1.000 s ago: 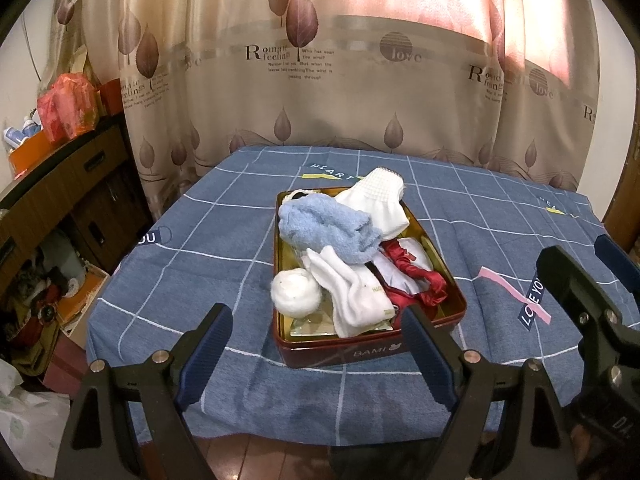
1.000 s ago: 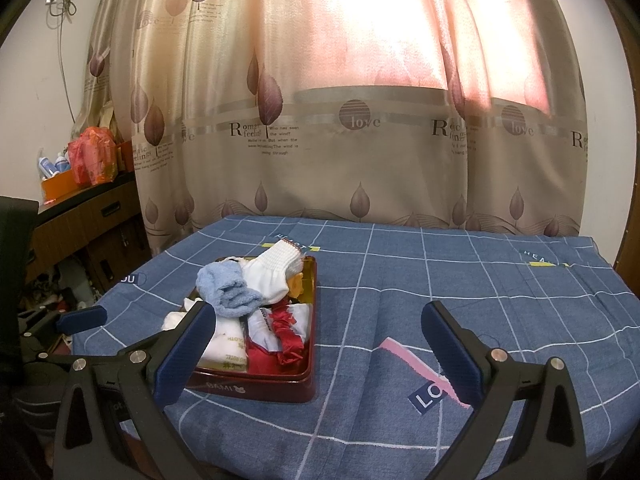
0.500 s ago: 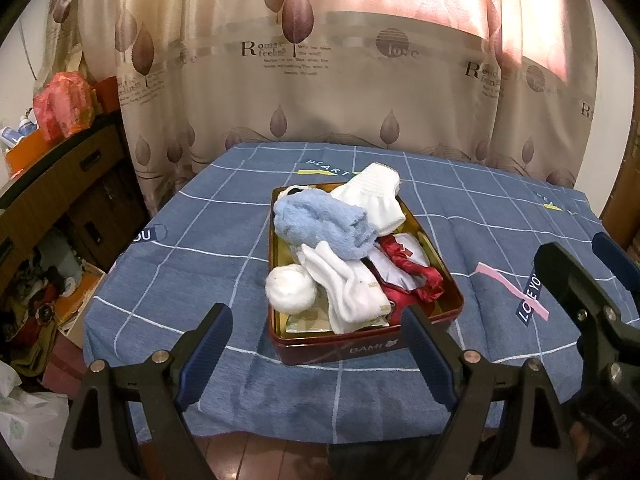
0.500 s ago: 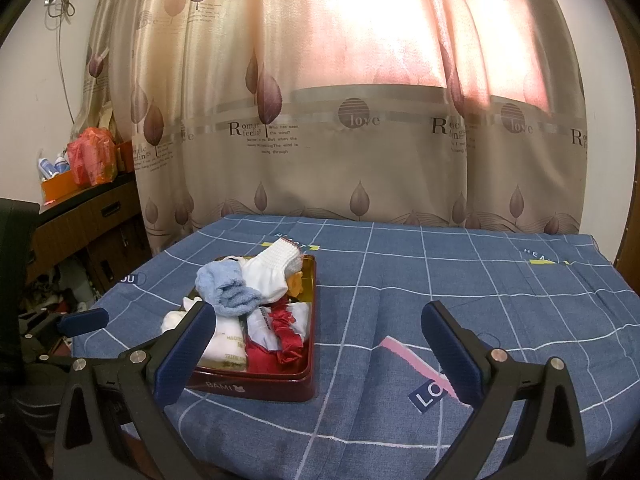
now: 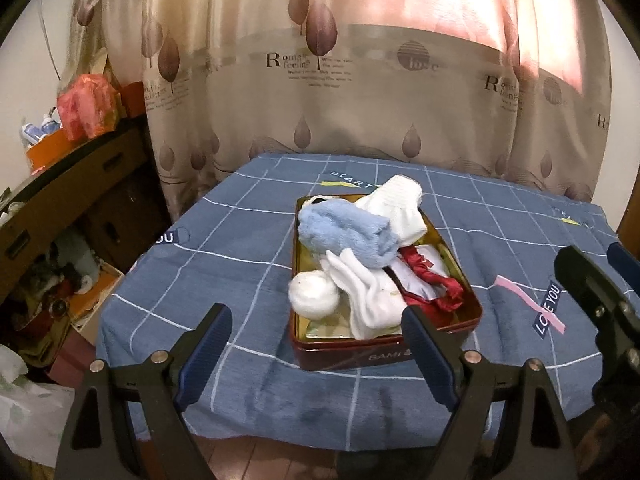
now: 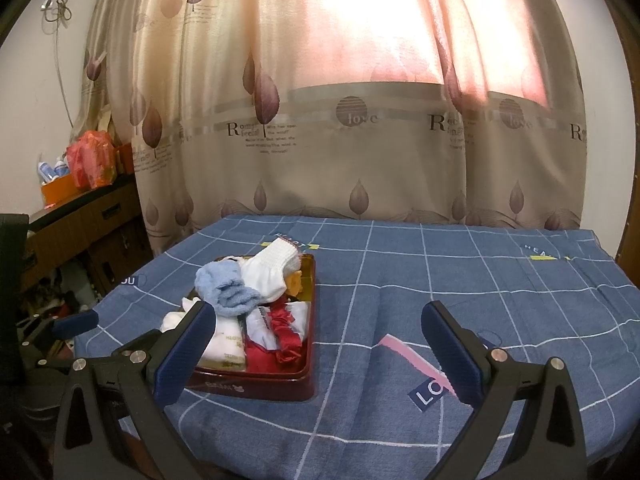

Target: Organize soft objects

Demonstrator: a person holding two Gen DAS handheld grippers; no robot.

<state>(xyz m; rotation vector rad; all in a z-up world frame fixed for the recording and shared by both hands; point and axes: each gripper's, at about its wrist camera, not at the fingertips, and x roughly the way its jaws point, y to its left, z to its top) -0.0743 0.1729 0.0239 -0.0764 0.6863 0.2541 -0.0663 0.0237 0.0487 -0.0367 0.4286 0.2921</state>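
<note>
Socks, a blue towel (image 5: 347,233) and red ribbon (image 5: 434,279) fill the red tin (image 5: 384,354) on the blue tablecloth (image 6: 440,280). Left gripper (image 5: 316,354) and right gripper (image 6: 316,350) hover near the tin, jaws wide, holding nothing.

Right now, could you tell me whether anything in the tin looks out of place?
Yes: the white sock hangs over the far rim of the red tin, and the blue towel sits heaped on the pile.

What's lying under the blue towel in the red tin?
The blue towel lies on white socks and a white-and-red cloth in the red tin. Anything directly beneath it is hidden.
</note>
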